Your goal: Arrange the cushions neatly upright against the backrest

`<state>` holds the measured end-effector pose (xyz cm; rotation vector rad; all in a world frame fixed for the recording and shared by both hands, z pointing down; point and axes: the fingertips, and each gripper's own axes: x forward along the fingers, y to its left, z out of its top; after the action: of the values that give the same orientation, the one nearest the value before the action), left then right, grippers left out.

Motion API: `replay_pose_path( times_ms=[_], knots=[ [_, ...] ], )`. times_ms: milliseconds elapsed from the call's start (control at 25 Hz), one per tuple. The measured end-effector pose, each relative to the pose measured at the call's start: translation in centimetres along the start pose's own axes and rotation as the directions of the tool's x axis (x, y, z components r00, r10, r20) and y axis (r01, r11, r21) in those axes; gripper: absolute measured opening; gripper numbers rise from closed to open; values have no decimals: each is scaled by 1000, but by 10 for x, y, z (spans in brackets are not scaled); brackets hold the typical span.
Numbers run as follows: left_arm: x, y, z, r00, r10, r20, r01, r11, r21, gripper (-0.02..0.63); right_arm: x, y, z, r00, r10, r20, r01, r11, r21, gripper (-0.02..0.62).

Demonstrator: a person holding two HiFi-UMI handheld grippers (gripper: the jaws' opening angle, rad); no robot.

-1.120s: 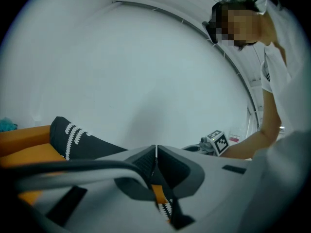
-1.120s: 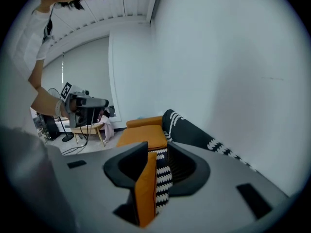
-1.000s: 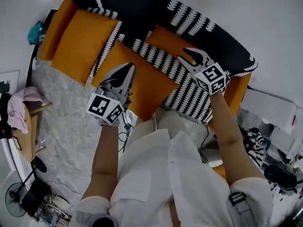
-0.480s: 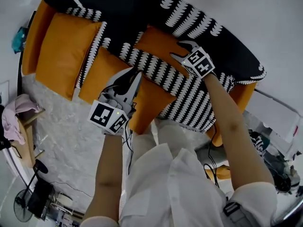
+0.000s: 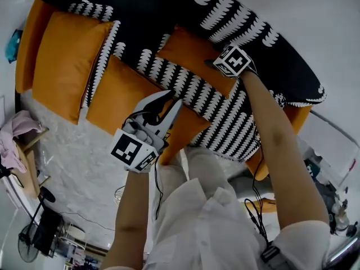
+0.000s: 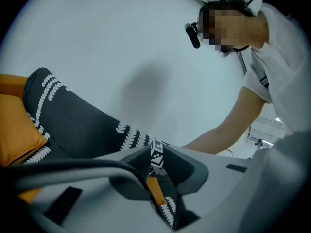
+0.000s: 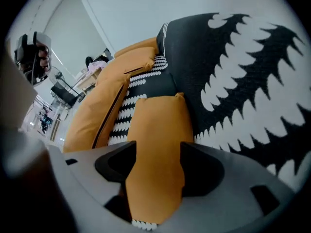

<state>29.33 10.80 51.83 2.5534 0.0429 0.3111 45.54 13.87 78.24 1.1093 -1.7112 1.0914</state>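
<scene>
Orange cushions (image 5: 64, 61) on black sofa (image 5: 157, 4)

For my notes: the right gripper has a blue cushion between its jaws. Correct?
No. The jaws of the right gripper have just been opening; the cushion between them is orange, not blue, as the right gripper view shows.

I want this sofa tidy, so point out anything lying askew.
The large middle cushion lies face-up and skewed across the sofa, and the small cushion slumps crooked on the patterned throw. Neither stands upright.
</scene>
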Motion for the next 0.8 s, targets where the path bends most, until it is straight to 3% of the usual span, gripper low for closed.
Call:
replay_pose_path(
  times_ms=[240, 440, 680, 800],
  knots=[
    [8, 9, -11, 1000, 13, 1, -13, 1000, 7, 86, 38, 4, -15, 991, 37, -131, -41, 999, -30, 281],
    [8, 14, 1, 999, 23, 26, -24, 1000, 5, 86, 38, 13, -14, 986, 10, -167, -19, 998, -57, 172],
    [-15, 18, 1, 999, 37, 40, -37, 999, -19, 86, 30, 37, 12, 984, -157, -85, 146, 981, -124, 47],
    [-25, 12, 1, 998, 44, 49, -43, 999, -24, 86, 17, 55, 18, 954, -294, -53, 275, 935, -223, 29]
  ],
)
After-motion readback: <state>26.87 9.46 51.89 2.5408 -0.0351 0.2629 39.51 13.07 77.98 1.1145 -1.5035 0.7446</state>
